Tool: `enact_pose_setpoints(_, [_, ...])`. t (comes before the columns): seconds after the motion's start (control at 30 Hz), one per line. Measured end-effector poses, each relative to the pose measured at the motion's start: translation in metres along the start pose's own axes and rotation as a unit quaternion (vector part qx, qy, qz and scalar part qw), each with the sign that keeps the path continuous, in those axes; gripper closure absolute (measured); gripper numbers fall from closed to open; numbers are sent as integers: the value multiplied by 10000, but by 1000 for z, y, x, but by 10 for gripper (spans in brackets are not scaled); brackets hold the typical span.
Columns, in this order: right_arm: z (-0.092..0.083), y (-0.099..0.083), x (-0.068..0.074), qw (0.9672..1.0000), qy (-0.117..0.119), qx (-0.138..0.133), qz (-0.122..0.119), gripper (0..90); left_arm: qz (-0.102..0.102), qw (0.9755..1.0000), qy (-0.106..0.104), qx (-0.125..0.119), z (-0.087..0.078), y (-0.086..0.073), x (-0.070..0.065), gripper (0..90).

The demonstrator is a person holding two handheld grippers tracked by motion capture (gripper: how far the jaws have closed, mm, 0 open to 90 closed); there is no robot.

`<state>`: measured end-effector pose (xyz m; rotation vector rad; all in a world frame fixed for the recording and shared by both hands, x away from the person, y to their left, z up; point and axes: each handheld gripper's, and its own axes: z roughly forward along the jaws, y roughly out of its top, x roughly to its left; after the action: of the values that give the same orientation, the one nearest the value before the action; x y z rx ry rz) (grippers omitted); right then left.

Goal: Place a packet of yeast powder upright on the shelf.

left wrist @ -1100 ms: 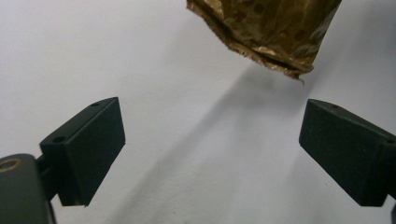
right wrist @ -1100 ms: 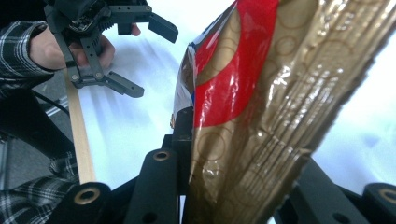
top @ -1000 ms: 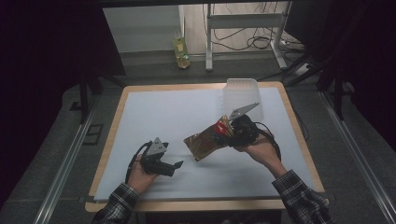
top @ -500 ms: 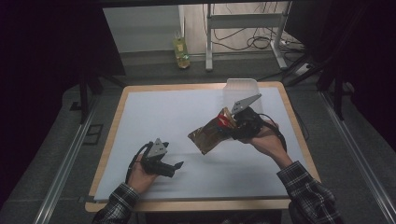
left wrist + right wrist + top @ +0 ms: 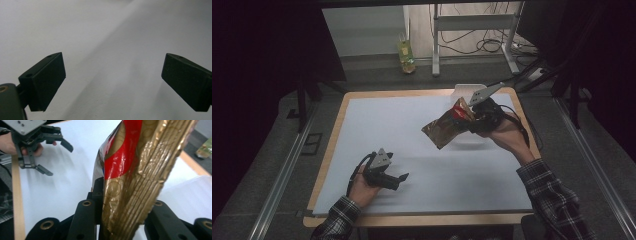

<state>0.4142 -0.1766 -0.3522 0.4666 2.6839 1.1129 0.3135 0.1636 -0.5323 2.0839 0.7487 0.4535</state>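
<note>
While the right gripper (image 5: 468, 119) clamps a crinkled gold and red foil packet (image 5: 446, 129) between its closed jaws, it holds that packet up off the tabletop (image 5: 422, 150), over the far right part of the white sheet (image 5: 402, 125). From the high view the packet hangs out to the left of the gripper, tilted, with its red patch close to the jaws and its gold end lowest and farthest from the hand. Up close in the right gripper view, the packet (image 5: 135, 177) rises from between the two black jaws, its ribbed gold edge pinched tight and a red band curving across its upper part. Just behind the right gripper, a pale translucent container (image 5: 464, 91) stands near the far edge of the tabletop.

Near the front left of the sheet, the left gripper (image 5: 398, 179) rests low in the person's left hand (image 5: 361, 189), well apart from the packet. Its jaws stand wide, with nothing between them; the left gripper view shows the two black pads (image 5: 46, 80) far apart over bare white sheet. The same gripper (image 5: 53, 157) shows in the right gripper view at upper left, jaws spread. A plaid sleeve (image 5: 557, 200) covers the right forearm. On the floor beyond the tabletop stands a yellow-green bottle (image 5: 406, 56).
</note>
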Motion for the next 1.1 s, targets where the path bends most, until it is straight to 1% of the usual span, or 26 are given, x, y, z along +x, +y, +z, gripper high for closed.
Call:
enact_pose_setpoints(0.07, [-4, 3, -4, 10000, -75, 0, -55, 709, -11, 10000, -7, 3, 0, 0, 0, 54])
enact_pose_setpoints(0.2, [-10, 11, -12, 9994, -221, -5, -255, 710, -20, 10000, -23, -5, 0, 0, 0, 55])
enact_pose_setpoints(0.23, [-11, 12, -14, 9992, -241, -13, -330, 710, -22, 10000, -26, -10, 0, 0, 0, 55])
enact_pose_setpoints(0.33, [-14, 17, -21, 9985, -305, -5, -460, 711, -25, 10000, -40, -2, 0, -1, 1, 55])
enact_pose_setpoints(0.5, [-20, 24, -36, 9975, -477, -8, -513, 713, -26, 10000, -49, -5, 0, -1, 1, 57])
enact_pose_setpoints(0.7, [-22, 25, -55, 9946, -762, 252, -665, 713, -49, 10000, -44, -15, 0, -1, 2, 57])
enact_pose_setpoints(0.8, [-23, 24, -64, 9932, -842, 338, -727, 713, -62, 10000, -51, -13, 0, -1, 2, 57])
enact_pose_setpoints(0.9, [-23, 24, -73, 9909, -963, 403, -846, 714, -75, 10000, -61, -9, 0, -1, 2, 57])
enact_pose_setpoints(0.93, [-23, 23, -76, 9908, -966, 414, -857, 714, -90, 9999, -64, -14, 0, -1, 2, 57])
enact_pose_setpoints(1.0, [-24, 21, -83, 9887, -1059, 490, -940, 714, -84, 9999, -61, -11, 0, -1, 2, 57])
enact_pose_setpoints(1.03, [-24, 20, -85, 9885, -1062, 498, -958, 715, -87, 9999, -60, -9, 0, -1, 2, 57])
enact_pose_setpoints(1.1, [-24, 19, -90, 9869, -1116, 568, -1016, 715, -89, 9999, -61, -11, 0, -2, 3, 57])
